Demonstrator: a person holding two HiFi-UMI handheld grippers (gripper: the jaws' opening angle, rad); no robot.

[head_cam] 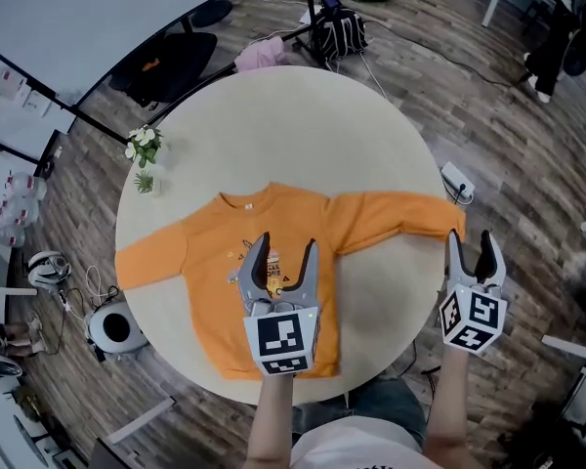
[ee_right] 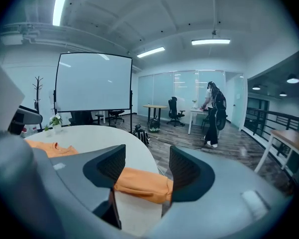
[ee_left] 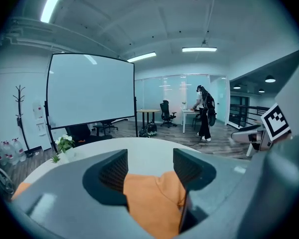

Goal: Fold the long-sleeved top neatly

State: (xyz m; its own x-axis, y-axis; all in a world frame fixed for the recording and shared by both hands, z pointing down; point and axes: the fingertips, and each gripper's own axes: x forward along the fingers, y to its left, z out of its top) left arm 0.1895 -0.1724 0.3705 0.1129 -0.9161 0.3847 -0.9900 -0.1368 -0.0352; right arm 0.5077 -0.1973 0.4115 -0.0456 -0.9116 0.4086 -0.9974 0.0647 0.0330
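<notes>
An orange long-sleeved top [head_cam: 210, 291] lies flat, front up, on the round cream table [head_cam: 273, 115], with its sleeves spread left and right. My left gripper [head_cam: 286, 242] hovers over the top's lower body, jaws open; in the left gripper view the orange cloth [ee_left: 152, 203] shows below and between the open jaws of that gripper [ee_left: 150, 163]. My right gripper [head_cam: 469, 237] stands open at the table's right edge, just short of the right sleeve's cuff [head_cam: 439, 218]. In the right gripper view the cuff [ee_right: 142, 183] lies between that gripper's [ee_right: 145, 166] spread jaws, unpinched.
A small vase of white flowers [head_cam: 144, 154] stands at the table's left rim. A white power strip [head_cam: 457, 181] sits by the right rim. Bags [head_cam: 337, 32] and stand legs lie on the wooden floor beyond. A person [ee_left: 204, 116] stands far off by a desk.
</notes>
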